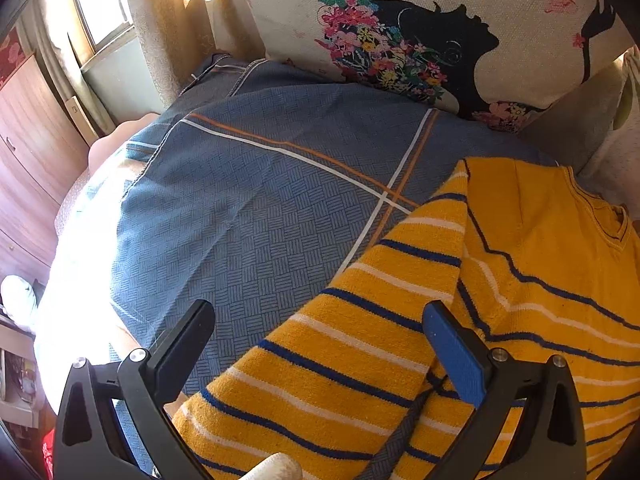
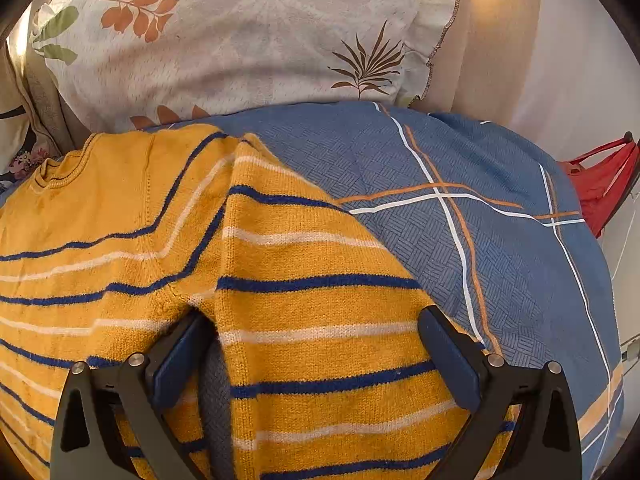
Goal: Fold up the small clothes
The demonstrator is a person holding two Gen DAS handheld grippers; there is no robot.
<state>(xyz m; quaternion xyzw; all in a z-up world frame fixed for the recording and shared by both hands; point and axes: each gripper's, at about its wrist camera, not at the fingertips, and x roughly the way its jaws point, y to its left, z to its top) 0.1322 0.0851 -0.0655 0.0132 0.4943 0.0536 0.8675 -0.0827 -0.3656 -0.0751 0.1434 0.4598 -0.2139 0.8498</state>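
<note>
A small yellow sweater with blue and white stripes [image 1: 520,264] lies flat on a blue patterned bedsheet [image 1: 248,208], neck away from me. My left gripper [image 1: 320,320] is open just above its left sleeve [image 1: 328,352], fingers on either side of the sleeve. In the right wrist view the same sweater [image 2: 100,220] fills the lower left. My right gripper [image 2: 316,328] is open over the right sleeve [image 2: 312,300], jaws wide on both sides of it. Neither gripper holds anything.
A cushion printed with a black profile and flowers [image 1: 420,40] leans at the bed's far edge. A leaf-print pillow [image 2: 240,40] lies behind the sweater. A red bag [image 2: 604,184] hangs at the right. A wooden cabinet [image 1: 28,140] and a window stand left. The bedsheet [image 2: 500,240] extends right.
</note>
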